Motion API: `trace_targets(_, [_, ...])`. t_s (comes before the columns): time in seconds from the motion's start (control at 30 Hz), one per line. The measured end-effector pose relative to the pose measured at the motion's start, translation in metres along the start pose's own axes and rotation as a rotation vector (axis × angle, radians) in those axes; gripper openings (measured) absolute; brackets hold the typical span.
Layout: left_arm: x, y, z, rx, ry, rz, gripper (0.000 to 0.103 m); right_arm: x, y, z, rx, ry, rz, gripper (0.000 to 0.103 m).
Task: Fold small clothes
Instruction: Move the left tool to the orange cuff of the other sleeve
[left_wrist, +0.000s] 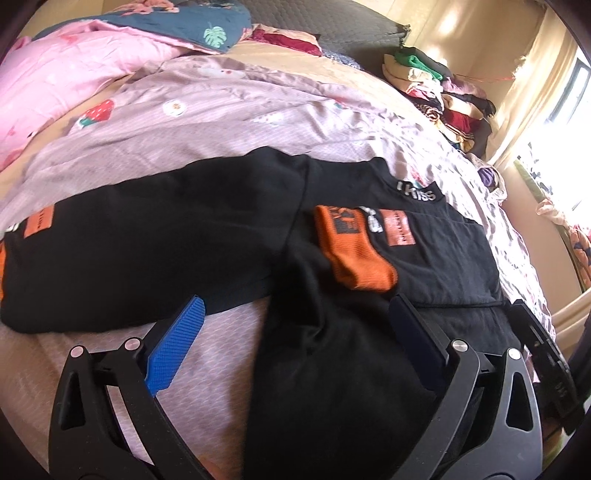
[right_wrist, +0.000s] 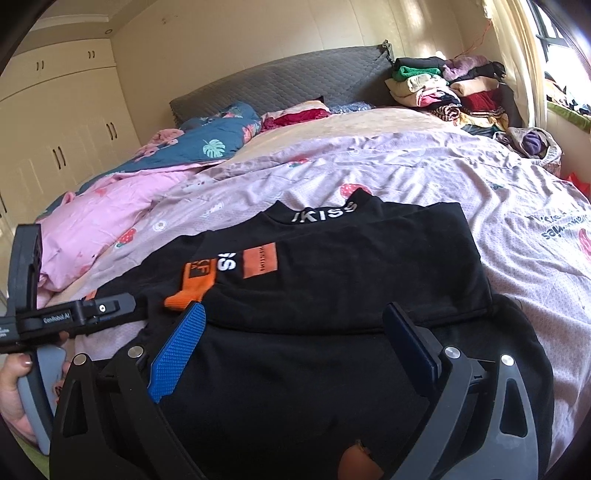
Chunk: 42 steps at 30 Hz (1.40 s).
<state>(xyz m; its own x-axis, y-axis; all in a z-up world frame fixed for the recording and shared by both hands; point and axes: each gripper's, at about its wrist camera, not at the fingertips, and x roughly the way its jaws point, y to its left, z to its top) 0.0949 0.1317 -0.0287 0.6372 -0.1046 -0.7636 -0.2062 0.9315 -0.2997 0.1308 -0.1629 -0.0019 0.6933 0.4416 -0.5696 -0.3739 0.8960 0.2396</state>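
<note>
A black sweatshirt (left_wrist: 207, 236) with orange patches and an "IKISS" collar lies on the bed. Its right side is folded in, with an orange cuff (left_wrist: 354, 254) lying on the chest. One sleeve stretches out to the left. My left gripper (left_wrist: 295, 314) is open and empty, low over the shirt's lower left part. In the right wrist view the shirt (right_wrist: 351, 273) fills the middle and the cuff (right_wrist: 194, 284) shows at left. My right gripper (right_wrist: 295, 317) is open and empty over the shirt's hem. The left gripper's body (right_wrist: 70, 317) shows at the left.
A lilac strawberry-print sheet (right_wrist: 424, 177) covers the bed. A pink quilt (left_wrist: 74, 74) and a blue leaf-print quilt (right_wrist: 207, 144) lie at the far left. A pile of clothes (right_wrist: 454, 88) sits at the far right by the grey headboard (right_wrist: 280, 85).
</note>
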Motion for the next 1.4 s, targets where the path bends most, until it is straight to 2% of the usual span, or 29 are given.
trace_targets(0.27, [-0.012,0.043,-0.008,-0.079,-0.003,0.032,0.093,-0.003,0.027,0.008,-0.014,0.017,0.049,0.096])
trace_targets(0.57, [-0.029,0.086,-0.015,-0.151,-0.024,0.071,0.093,0.008,0.077,0.009,-0.113,0.058,0.097,0.096])
trace_targets(0.73, [-0.036,0.106,-0.020,-0.187,-0.030,0.092,0.093,0.012,0.095,0.013,-0.173,0.073,0.076,0.096])
trace_targets(1.4, [-0.058,0.166,-0.033,-0.315,-0.050,0.130,0.093,0.023,0.145,-0.003,-0.266,0.128,0.113,0.096])
